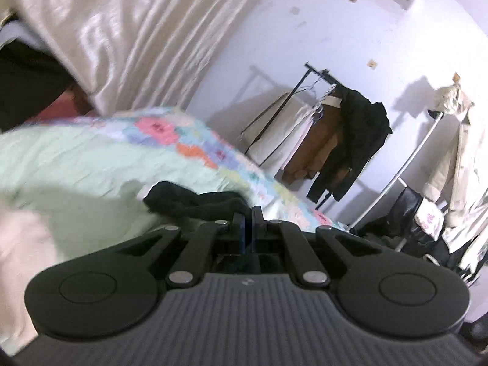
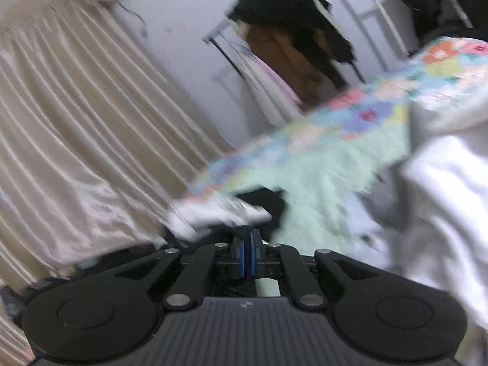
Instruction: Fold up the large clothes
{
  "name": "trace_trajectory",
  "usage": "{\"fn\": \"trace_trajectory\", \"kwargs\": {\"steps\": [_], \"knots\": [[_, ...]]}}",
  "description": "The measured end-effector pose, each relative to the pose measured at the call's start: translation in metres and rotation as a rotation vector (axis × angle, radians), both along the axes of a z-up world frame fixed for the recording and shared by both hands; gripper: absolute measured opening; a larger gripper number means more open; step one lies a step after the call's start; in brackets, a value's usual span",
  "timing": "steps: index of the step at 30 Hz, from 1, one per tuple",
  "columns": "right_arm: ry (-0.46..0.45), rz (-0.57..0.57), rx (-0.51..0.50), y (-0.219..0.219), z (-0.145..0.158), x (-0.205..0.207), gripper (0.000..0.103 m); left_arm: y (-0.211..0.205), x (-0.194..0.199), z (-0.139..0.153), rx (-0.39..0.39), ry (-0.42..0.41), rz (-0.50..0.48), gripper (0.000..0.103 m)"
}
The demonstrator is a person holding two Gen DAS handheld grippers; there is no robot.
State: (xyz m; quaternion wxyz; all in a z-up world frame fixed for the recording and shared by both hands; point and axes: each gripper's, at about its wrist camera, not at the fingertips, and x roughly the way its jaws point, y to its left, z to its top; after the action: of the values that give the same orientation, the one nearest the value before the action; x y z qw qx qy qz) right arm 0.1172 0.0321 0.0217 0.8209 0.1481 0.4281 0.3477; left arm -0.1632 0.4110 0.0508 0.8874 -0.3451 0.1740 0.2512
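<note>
A black garment (image 1: 195, 202) lies bunched on the mint-green bed sheet (image 1: 76, 164), its edge running right up to my left gripper (image 1: 248, 215). That gripper's fingers are pressed together on the dark cloth. In the right wrist view, my right gripper (image 2: 247, 241) is shut, blue pads (image 2: 242, 253) together, with the black garment (image 2: 270, 209) at its tips. A blurred white ribbed piece (image 2: 213, 213) crosses just ahead of it. A white garment (image 2: 442, 207) fills the right side. Both views are motion-blurred.
The sheet has a floral border (image 1: 189, 140) along the bed's far edge. Cream curtains (image 1: 122, 36) hang behind. A clothes rack (image 1: 332, 131) with dark and brown coats stands by the wall, and a white rack (image 1: 457, 158) with a pale coat beside it.
</note>
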Motion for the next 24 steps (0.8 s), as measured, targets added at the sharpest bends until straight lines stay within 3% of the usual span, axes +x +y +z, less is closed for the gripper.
{"fn": "trace_trajectory", "kwargs": {"steps": [2,5,7,8,9,10,11,13,14,15,17,19,20,22,24], "knots": [[0.048,0.009,-0.124,-0.005,-0.009,-0.003,0.014,0.0,0.0,-0.028,-0.053,0.181,0.009,0.006],[0.086,0.004,-0.432,0.004,-0.055,-0.014,0.02,0.002,0.004,-0.078,-0.157,0.418,0.025,0.006],[0.086,0.01,-0.535,0.009,-0.069,-0.023,0.024,0.003,0.003,-0.087,-0.179,0.446,0.032,0.006],[0.072,0.012,-0.542,0.011,-0.067,-0.026,0.031,0.003,0.002,-0.082,-0.165,0.435,0.048,0.007],[0.047,0.016,-0.523,0.013,-0.06,-0.027,0.035,0.003,0.007,-0.07,-0.126,0.416,0.051,0.018],[0.023,0.019,-0.5,0.015,-0.052,-0.028,0.043,0.002,0.012,-0.058,-0.088,0.396,0.055,0.039],[0.0,0.022,-0.462,0.018,-0.042,-0.027,0.053,0.001,0.017,-0.045,-0.049,0.377,0.059,0.05],[-0.048,0.031,-0.373,0.025,-0.021,-0.023,0.062,0.002,0.034,-0.028,-0.012,0.334,0.038,0.092],[-0.074,0.05,-0.289,0.036,-0.008,-0.017,0.065,0.003,0.047,-0.022,-0.011,0.31,0.015,0.098],[-0.076,0.072,-0.233,0.046,-0.003,-0.011,0.066,0.005,0.059,-0.017,-0.012,0.287,-0.008,0.103],[-0.076,0.106,-0.131,0.075,0.006,0.004,0.066,0.019,0.122,-0.023,-0.093,0.244,-0.098,0.103],[-0.117,0.157,-0.114,0.106,0.01,0.014,0.066,0.025,0.165,-0.037,-0.12,0.314,-0.149,0.103],[-0.155,0.198,-0.134,0.132,0.01,0.022,0.066,0.027,0.206,-0.051,-0.106,0.421,-0.197,0.103],[-0.215,0.267,-0.203,0.176,0.005,0.037,0.07,0.021,0.264,-0.072,0.019,0.599,-0.314,0.103],[-0.256,0.313,-0.297,0.211,-0.006,0.051,0.076,0.004,0.306,-0.092,0.226,0.744,-0.389,0.103]]}}
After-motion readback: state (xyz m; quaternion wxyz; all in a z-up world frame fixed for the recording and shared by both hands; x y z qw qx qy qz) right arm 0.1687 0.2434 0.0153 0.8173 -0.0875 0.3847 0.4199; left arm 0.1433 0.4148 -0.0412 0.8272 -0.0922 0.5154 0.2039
